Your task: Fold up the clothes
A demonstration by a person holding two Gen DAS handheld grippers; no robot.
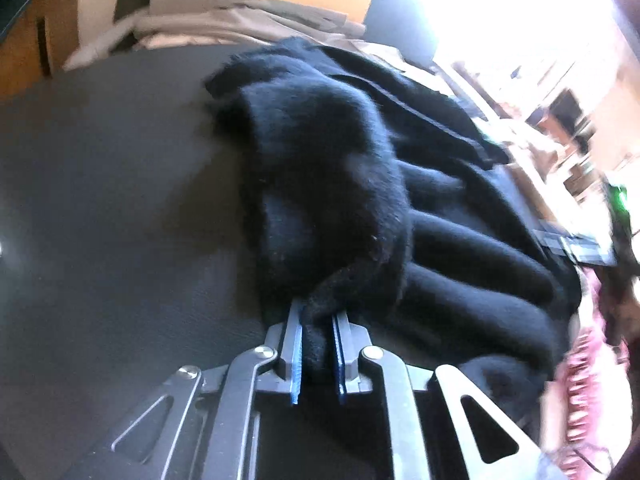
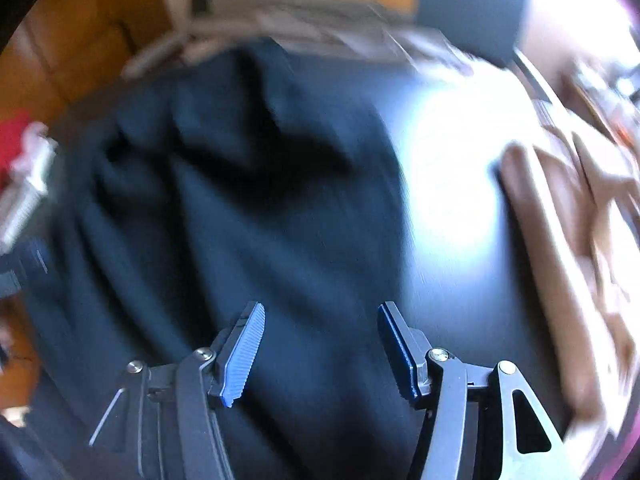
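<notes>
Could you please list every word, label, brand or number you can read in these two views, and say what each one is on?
None can be read.
The black fleece garment clamped in the left gripper shows no tag or print.
The open right gripper bears no marking.
The dark device at the right edge is too blurred to show any label.
The right wrist view is motion-blurred throughout.

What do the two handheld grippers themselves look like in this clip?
Both share one design. The left gripper has dark grey metal linkage arms with silver round-head pivot screws, triangular cut-outs in the outer plates, and thin blue pads on the fingers. The right gripper matches, and its blue pads show a ribbed face. No cables, markings or sleeves are visible.
</notes>
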